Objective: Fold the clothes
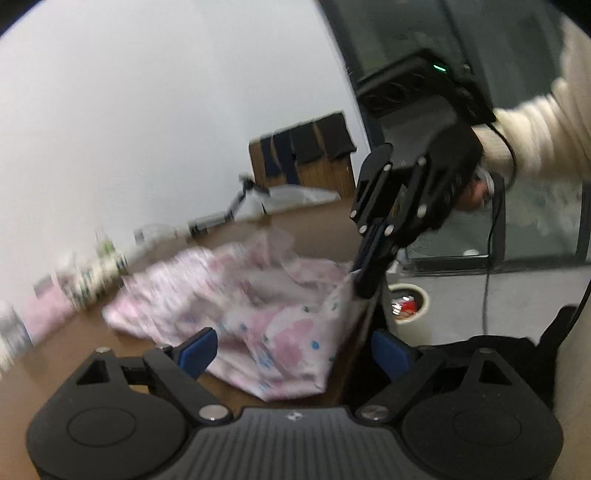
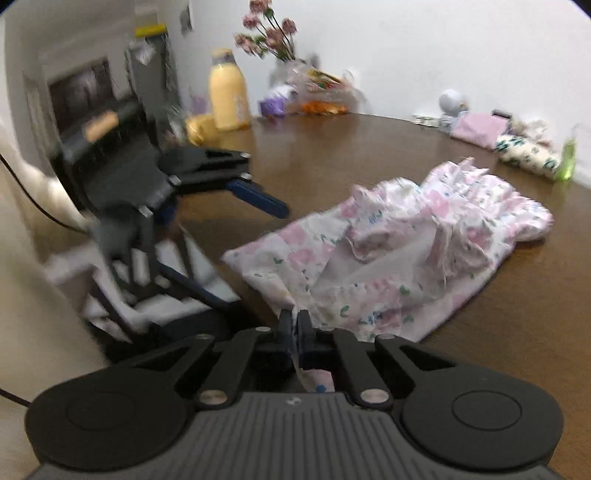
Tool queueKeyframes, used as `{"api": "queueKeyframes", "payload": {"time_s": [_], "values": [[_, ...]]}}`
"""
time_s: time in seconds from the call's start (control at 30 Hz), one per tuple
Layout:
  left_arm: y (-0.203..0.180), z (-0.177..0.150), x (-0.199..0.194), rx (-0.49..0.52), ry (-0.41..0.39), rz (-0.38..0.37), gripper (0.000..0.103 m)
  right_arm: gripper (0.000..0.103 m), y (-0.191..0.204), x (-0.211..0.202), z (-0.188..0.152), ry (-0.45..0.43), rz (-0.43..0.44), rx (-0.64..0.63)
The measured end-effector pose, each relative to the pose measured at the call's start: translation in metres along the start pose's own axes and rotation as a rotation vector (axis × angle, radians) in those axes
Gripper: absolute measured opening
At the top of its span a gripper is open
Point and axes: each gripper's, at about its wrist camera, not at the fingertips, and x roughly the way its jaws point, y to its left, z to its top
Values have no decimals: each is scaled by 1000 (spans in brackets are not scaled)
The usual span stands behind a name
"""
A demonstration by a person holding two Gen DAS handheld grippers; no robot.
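A crumpled pink floral garment (image 2: 406, 240) lies on the brown table (image 2: 332, 147). My right gripper (image 2: 295, 321) is shut on the garment's near corner, and cloth shows pinched between its blue pads. The left wrist view shows the same gripper (image 1: 365, 280) gripping the garment (image 1: 240, 295) at its right edge, held by a gloved hand in a cream sleeve. My left gripper (image 1: 295, 352) is open, its blue pads wide apart on either side of the garment's near edge and not pressing it. From the right wrist view, the left gripper (image 2: 256, 258) hovers at the table's left edge.
At the back of the table stand a yellow bottle (image 2: 227, 96), a vase of pink flowers (image 2: 273, 33), snack bags and folded clothes (image 2: 524, 151). A dark chair (image 2: 155, 280) stands by the table's left edge. A bin (image 1: 410, 306) sits on the floor.
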Motion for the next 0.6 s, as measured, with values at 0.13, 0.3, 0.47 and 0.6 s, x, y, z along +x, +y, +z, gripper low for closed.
{"api": "queueKeyframes", "payload": {"time_s": [0.13,0.3,0.47,0.6], "values": [[-3,3,5,82,-21,-2,90,2,-13,-16,14,14,133,68],[24,8,20,-100,11,-225,10,3,-28,-26,30,54,212,110],[61,1,26,-371,69,-300,7,80,-19,-54,33,-77,63,43],[84,0,20,-569,90,-366,6,101,10,-50,7,-155,-208,-214]]}}
